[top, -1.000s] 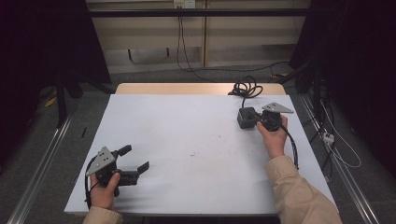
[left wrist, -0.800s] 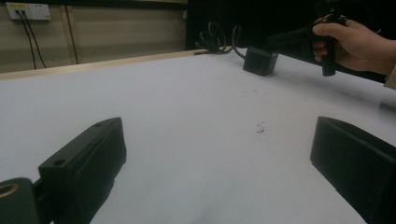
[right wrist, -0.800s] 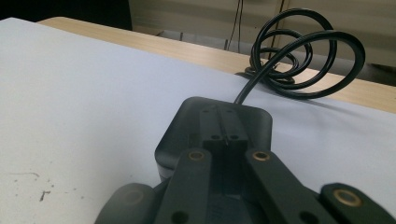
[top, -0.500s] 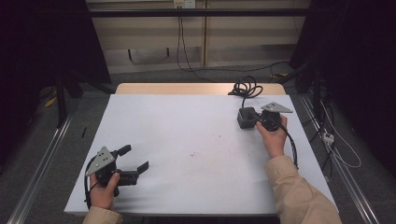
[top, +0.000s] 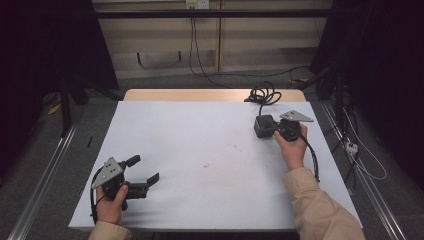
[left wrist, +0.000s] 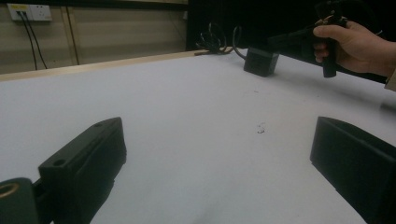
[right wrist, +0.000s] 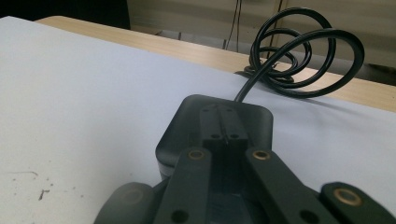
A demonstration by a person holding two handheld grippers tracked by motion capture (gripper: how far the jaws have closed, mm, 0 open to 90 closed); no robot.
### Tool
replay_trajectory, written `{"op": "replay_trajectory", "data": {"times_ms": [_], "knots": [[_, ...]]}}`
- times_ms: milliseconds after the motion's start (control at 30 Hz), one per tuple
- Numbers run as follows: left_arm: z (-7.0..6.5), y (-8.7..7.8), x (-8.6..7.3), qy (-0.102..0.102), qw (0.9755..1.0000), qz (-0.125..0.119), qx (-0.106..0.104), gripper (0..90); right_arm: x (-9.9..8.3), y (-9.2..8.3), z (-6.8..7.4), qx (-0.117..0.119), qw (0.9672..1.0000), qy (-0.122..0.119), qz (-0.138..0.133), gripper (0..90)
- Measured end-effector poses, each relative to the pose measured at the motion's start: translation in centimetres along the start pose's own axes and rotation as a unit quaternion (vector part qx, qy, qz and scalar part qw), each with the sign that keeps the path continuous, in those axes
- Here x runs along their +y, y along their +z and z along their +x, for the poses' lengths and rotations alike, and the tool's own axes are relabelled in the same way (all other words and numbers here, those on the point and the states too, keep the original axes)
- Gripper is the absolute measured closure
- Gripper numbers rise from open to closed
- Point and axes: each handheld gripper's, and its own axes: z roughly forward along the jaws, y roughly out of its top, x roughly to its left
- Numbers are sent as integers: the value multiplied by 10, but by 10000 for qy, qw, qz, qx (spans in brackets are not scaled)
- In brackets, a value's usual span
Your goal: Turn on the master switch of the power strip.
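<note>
A black box-shaped adapter (top: 262,127) lies at the table's far right, and a black cable runs from it to a coil (top: 263,93) at the far edge. My right gripper (top: 272,128) is shut, its jaws pressed together with nothing between them, tips resting over the top of the adapter (right wrist: 187,126). In the right gripper view the closed right gripper (right wrist: 223,136) points toward the coil (right wrist: 299,56). My left gripper (top: 145,169) stands open near the front left corner with nothing between its jaws. From the left gripper (left wrist: 219,154), the adapter (left wrist: 260,61) lies far across the table.
The white table top (top: 210,150) has a few small dark specks (top: 207,165) near its middle. A bare wooden strip (top: 200,95) runs along the far edge. Cables hang on the wall behind, and more lie on the floor at the right.
</note>
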Motion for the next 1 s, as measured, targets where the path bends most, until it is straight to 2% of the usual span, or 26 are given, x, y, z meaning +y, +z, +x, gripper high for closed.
{"op": "replay_trajectory", "data": {"times_ms": [200, 667, 1000], "knots": [[0, 0, 0, 8, 10000, 12, 1, 32, 0, -1, 0, 28, 10000, 61, -3, 900], [1, 0, 0, -10, 10000, -8, -10, 32, 1, -1, 1, 33, 10000, -76, 27, 900], [1, -1, -1, -35, 10000, -18, -7, 31, 2, -3, 1, 65, 10000, -3, 29, 900]]}}
